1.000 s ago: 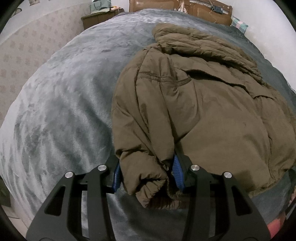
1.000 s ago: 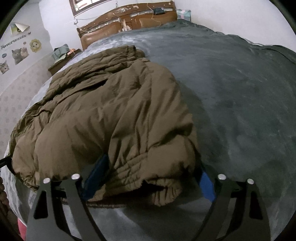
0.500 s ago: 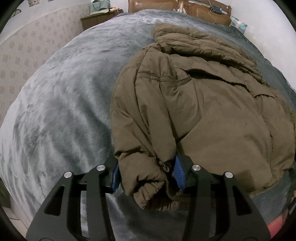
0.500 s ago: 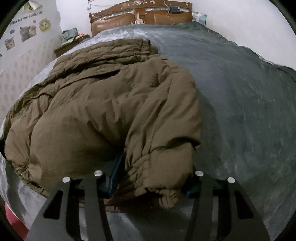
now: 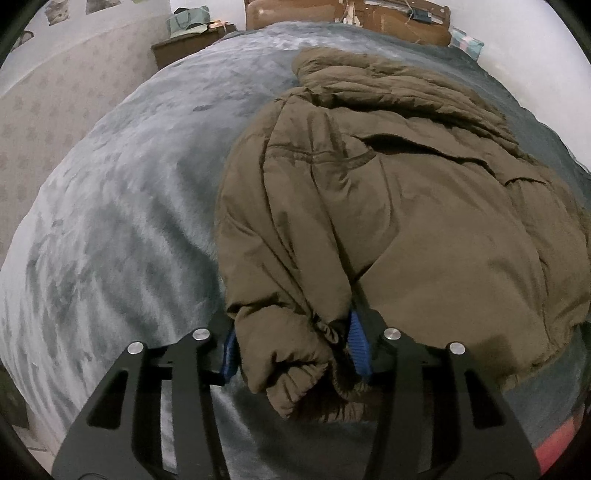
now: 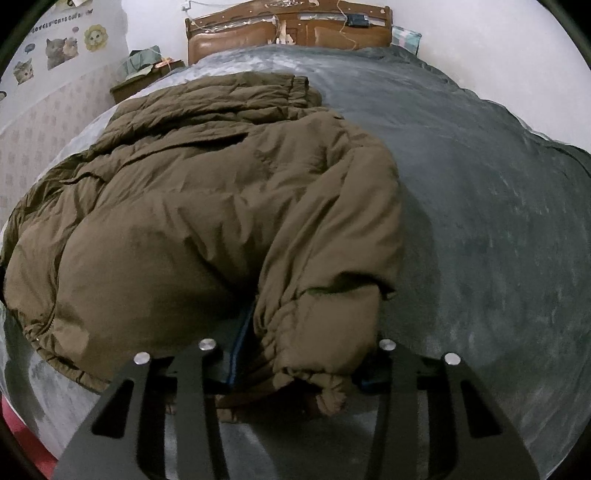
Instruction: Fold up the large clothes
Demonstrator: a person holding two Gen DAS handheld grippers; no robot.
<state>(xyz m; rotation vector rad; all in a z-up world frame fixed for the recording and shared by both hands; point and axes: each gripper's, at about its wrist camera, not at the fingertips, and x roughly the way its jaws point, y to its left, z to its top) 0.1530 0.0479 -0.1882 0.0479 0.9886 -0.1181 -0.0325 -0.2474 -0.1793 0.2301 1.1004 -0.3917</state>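
Coat (image 5: 406, 206), brown and puffy, lies spread across a grey bed (image 5: 122, 206), its hem end toward me and its collar end toward the wooden headboard (image 6: 288, 29). Both sleeves are already turned in over the body.

My left claw (image 5: 293, 345) grips the coat's near left corner, where a sleeve cuff (image 5: 291, 373) bunches up between the blue pads. My right claw (image 6: 301, 356) has just been closing, and it now clamps the near right corner, with the other cuff (image 6: 317, 373) and the padded edge squeezed between its pads. Both claws point steeply down at the near edge of the bed.

I judge the step in hand to be taking hold of the hem end on both sides, ready for the lengthwise fold. With both grips set, the next move calls for lifting the two corners together and carrying them over the coat toward the collar, keeping them level so the fold line runs straight across. The padding is thick and slippery, so the grips may slide. The cuffs could also drop out and spoil the fold.

A bedside cabinet (image 6: 140, 81) stands at the far left, beyond the bed.
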